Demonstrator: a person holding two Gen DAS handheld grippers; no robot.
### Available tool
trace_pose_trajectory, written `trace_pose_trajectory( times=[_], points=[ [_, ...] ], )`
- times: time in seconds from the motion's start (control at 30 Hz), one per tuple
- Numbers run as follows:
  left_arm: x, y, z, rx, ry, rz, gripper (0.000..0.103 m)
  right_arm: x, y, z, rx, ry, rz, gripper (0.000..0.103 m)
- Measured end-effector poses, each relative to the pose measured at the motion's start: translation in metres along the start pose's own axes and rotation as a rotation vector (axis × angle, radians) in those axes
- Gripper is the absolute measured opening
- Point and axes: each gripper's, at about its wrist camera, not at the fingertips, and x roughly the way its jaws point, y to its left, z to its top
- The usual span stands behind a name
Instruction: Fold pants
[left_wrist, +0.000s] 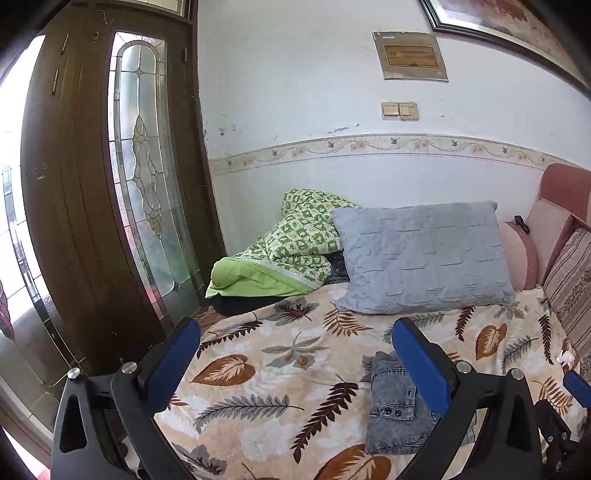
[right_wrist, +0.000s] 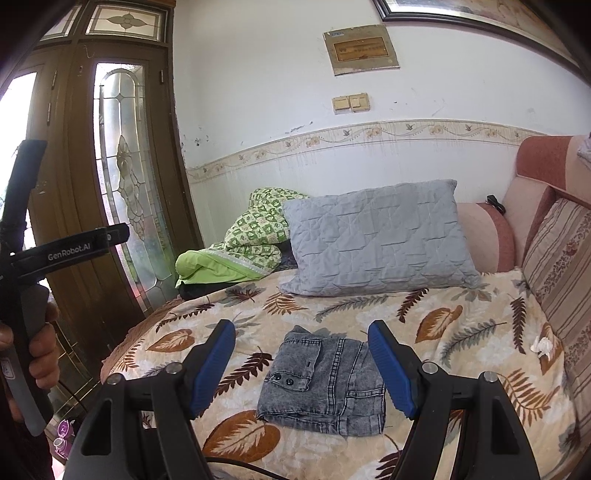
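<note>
In my right wrist view the folded grey denim pants (right_wrist: 325, 384) lie on the leaf-print bedspread (right_wrist: 461, 332) in the lower centre of the frame, just beyond the right hand-held gripper (right_wrist: 303, 365) and framed between its two blue pads (right_wrist: 212, 369), which touch nothing. In my left wrist view the same pants (left_wrist: 399, 410) sit at lower right, partly hidden behind the right-side finger of the left hand-held gripper (left_wrist: 295, 362).

At the left edge of the right wrist view, a hand (right_wrist: 40, 354) holds the left tool, whose black bar reads "GenRobot.AI" (right_wrist: 68, 254). The plaque on the wall (right_wrist: 362, 50) is too small to read.

Both hand-held grippers stand with their jaws wide apart and empty. A grey quilted pillow (right_wrist: 376, 240) leans at the back of the bed, well apart from the pants.
</note>
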Motion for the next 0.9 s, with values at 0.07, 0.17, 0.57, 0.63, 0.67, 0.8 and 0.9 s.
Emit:
trace_pose_trajectory(
  times=[0.07,0.17,0.57,0.63,0.67,0.8,0.9],
  points=[
    [0.0,-0.001,0.0,0.002,0.002,0.006,0.103,0.002,-0.002,0.0,0.002,0.004,0.001,0.077],
    [0.0,-0.001,0.001,0.005,0.0,0.018,0.103,0.003,-0.004,-0.002,0.006,0.006,0.001,0.077],
    [0.002,-0.008,0.003,0.022,-0.003,0.017,0.103,0.009,-0.014,-0.008,0.03,0.022,0.0,0.077],
    [0.002,-0.01,0.003,0.024,-0.005,0.019,0.103,0.01,-0.015,-0.009,0.032,0.024,0.0,0.077],
    [0.003,-0.01,0.002,0.025,-0.005,0.02,0.103,0.01,-0.015,-0.01,0.032,0.025,0.0,0.077],
    [0.006,-0.012,0.0,0.029,0.01,0.011,0.103,0.015,-0.016,-0.012,0.035,0.036,0.002,0.077],
    [0.011,-0.013,-0.001,0.031,0.022,0.0,0.103,0.018,-0.016,-0.014,0.034,0.045,0.002,0.077]
  ],
)
